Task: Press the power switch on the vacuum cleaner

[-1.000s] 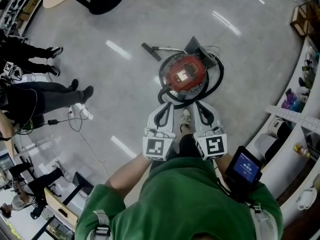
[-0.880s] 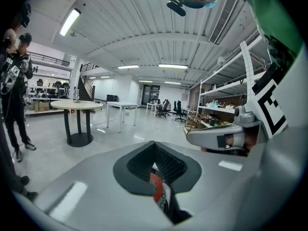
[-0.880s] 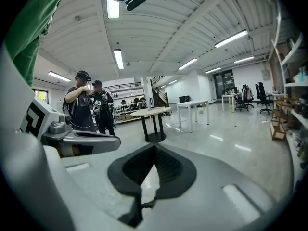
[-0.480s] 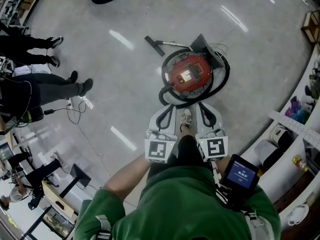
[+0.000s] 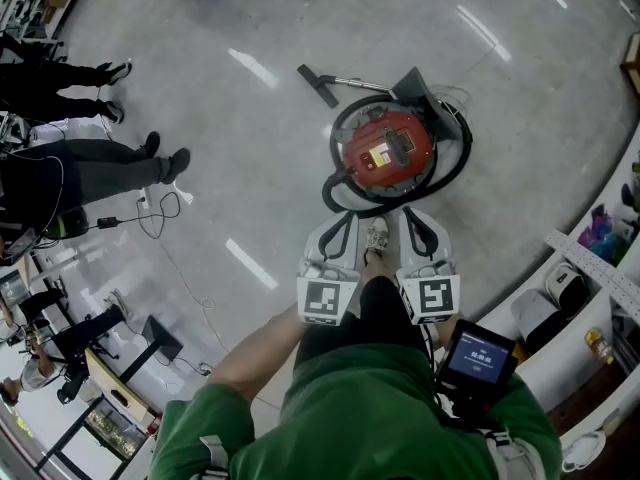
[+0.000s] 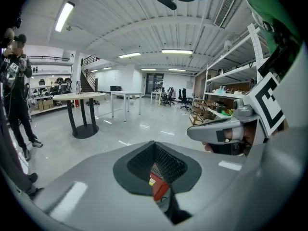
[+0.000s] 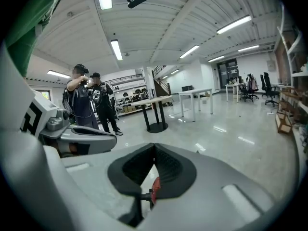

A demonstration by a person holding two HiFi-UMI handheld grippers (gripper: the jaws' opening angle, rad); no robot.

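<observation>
**Risking a blind press**

I am holding the left gripper (image 5: 338, 223) and right gripper (image 5: 410, 218) side by side, jaws pressed together on nothing. The red vacuum cleaner (image 5: 389, 148) is sitting on the floor just ahead, ringed by its black hose (image 5: 340, 193). I am not making out the switch, so I am risking prodding the wrong spot.

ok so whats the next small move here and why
Probably lower the right gripper toward the vacuum: it and the left gripper are shut and hang short of it, touching nothing. The switch is too small to pick out.
</observation>
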